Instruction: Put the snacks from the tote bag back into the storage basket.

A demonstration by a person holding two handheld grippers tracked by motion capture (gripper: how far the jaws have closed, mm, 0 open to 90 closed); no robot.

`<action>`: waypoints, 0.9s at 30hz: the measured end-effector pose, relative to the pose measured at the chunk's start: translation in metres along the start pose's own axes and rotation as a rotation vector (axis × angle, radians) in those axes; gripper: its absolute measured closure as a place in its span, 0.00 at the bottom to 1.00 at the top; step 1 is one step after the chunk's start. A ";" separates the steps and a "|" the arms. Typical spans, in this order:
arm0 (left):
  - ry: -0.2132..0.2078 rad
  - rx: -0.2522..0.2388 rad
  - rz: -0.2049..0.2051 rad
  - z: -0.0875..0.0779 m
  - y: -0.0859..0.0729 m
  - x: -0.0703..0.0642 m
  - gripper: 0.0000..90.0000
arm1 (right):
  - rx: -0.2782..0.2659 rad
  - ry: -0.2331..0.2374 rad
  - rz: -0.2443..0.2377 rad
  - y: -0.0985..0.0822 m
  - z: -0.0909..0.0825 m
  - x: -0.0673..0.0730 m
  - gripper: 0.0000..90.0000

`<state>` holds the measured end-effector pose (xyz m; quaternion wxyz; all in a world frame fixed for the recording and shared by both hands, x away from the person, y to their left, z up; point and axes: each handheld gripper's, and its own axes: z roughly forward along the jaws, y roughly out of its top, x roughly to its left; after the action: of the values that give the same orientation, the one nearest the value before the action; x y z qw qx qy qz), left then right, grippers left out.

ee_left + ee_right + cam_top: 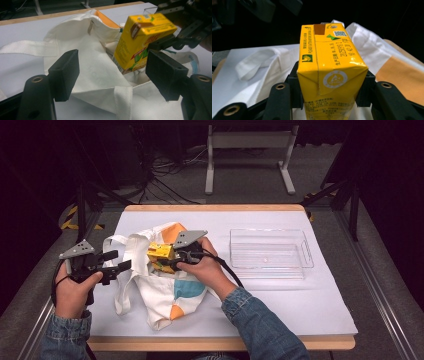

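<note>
A yellow drink carton [160, 252] hangs over the mouth of a white cloth tote bag [165, 300] with orange and blue patches. My right gripper [168, 259] is shut on it. In the right gripper view both pads press the carton [329, 65] at its sides, with the bag [367, 47] behind. My left gripper [117, 260] stands open at the bag's left edge, by the handles. In the left gripper view its jaws [112, 72] are wide apart over the bag's rim [75, 37], with the carton [140, 42] tilted above the opening.
A clear plastic tray [305, 252] stands at the right of the white table cover [300, 305]. The bag's handles [122, 295] trail to the left and front. Dark stands and cables sit on the floor beyond the table.
</note>
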<state>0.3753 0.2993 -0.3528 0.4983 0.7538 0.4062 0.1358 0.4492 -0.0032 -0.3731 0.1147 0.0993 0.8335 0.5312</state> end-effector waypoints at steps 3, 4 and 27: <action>0.000 0.000 0.000 0.000 0.000 0.000 0.31 | -0.037 0.004 0.006 0.007 -0.011 -0.002 0.58; 0.000 0.000 -0.002 0.000 0.000 0.000 0.31 | -0.045 0.006 0.008 0.009 -0.014 -0.002 0.58; 0.003 0.009 0.003 0.001 0.000 0.000 0.31 | -0.142 0.017 0.025 0.019 -0.091 -0.024 0.58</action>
<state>0.3760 0.2989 -0.3533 0.4942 0.7564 0.4064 0.1357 0.4460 -0.0803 -0.3162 0.1078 0.0968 0.7935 0.5911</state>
